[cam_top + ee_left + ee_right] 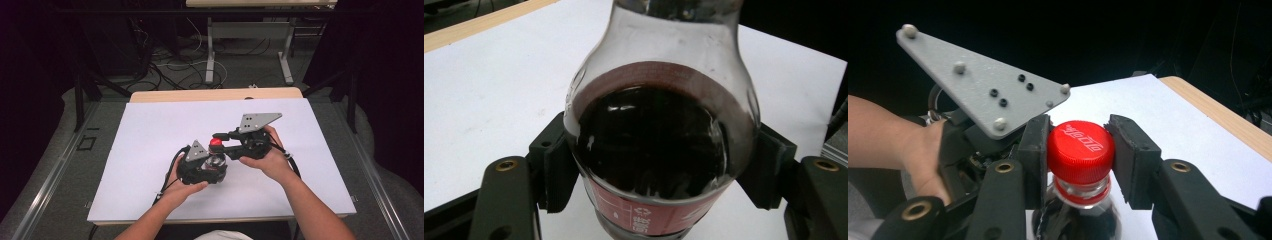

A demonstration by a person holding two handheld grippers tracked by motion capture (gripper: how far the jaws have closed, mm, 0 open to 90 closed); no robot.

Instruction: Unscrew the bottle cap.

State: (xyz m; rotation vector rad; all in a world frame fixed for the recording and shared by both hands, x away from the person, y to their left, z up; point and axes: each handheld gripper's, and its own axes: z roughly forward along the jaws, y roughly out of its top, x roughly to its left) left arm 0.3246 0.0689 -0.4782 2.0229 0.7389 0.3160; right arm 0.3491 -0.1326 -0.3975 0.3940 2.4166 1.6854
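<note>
- High view: a cola bottle (214,162) stands near the middle of the white table (150,150). The left gripper (202,167) is clamped round its body from the near left, and the right gripper (220,141) comes in from the right at the red cap (215,142).
- Left gripper view: both black pads (555,165) press the bottle (659,135) at its wide shoulder — jaws closed tight on it, just above the red label (649,212). Dark liquid fills the lower part.
- Right gripper view: the cap (1080,148) sits between the pads (1034,150) of the right gripper (1075,155) — both touch its sides, gripping it. The left gripper (983,145) and the hand (923,155) holding it show at the left.
</note>
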